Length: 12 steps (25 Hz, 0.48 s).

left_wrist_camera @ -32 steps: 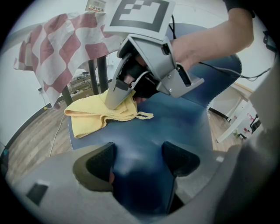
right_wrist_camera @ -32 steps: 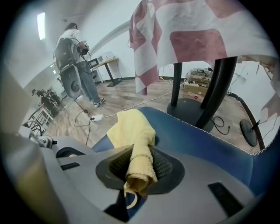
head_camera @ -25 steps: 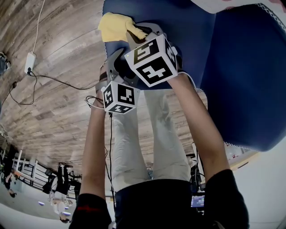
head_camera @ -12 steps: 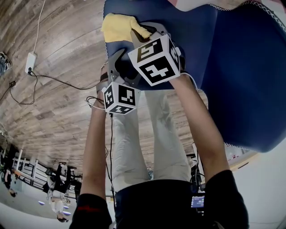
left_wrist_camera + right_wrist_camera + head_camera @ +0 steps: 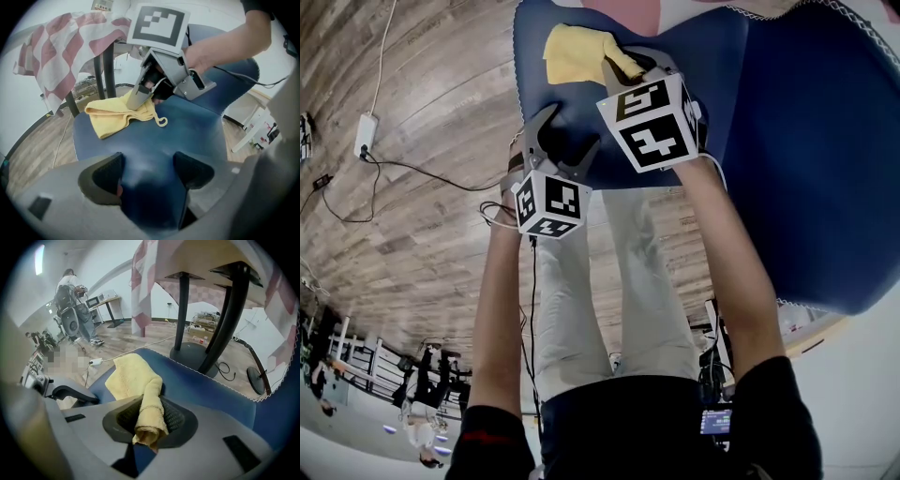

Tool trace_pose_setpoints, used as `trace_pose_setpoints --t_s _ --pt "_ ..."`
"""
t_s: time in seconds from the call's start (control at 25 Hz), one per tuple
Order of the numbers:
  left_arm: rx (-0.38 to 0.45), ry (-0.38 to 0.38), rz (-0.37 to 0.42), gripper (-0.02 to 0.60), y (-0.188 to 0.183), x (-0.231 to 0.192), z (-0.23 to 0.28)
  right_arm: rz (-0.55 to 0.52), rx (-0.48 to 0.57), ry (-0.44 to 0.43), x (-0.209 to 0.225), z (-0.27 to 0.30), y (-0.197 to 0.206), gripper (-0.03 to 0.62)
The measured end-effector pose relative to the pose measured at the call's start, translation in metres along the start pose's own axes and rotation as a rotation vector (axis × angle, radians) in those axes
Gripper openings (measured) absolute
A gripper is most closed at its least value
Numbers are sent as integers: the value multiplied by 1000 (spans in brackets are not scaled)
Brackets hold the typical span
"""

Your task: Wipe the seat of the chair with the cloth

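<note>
Right gripper view and the other two: pinching a rolled end of the yellow cloth in the right gripper, with the rest flat on the blue seat near its far corner, with the left gripper spread and empty over the near part, so probably in mid-wipe, with most of the seat left to cover.

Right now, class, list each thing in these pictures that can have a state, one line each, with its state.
Right gripper: shut on the cloth.
Left gripper: open, nothing held, over the seat.
Cloth: rumpled, lying on the seat, one end pinched in the right gripper.
Chair seat: mostly bare, cloth at its far part.
Checked tablecloth: draped, hanging over the table edge.
</note>
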<state>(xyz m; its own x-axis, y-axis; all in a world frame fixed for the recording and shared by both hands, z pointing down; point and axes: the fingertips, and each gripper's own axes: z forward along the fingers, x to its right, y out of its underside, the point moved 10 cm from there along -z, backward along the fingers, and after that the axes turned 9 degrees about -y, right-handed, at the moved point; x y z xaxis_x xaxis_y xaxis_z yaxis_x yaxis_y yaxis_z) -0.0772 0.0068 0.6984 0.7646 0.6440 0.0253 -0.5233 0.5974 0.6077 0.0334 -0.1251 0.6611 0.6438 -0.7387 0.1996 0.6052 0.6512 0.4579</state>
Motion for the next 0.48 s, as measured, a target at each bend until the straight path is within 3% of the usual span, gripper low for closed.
trace_pose_setpoints --t_s 0.48 --pt "-3 -2 1 358 0 0 -1 68 11 93 39 -28 28 61"
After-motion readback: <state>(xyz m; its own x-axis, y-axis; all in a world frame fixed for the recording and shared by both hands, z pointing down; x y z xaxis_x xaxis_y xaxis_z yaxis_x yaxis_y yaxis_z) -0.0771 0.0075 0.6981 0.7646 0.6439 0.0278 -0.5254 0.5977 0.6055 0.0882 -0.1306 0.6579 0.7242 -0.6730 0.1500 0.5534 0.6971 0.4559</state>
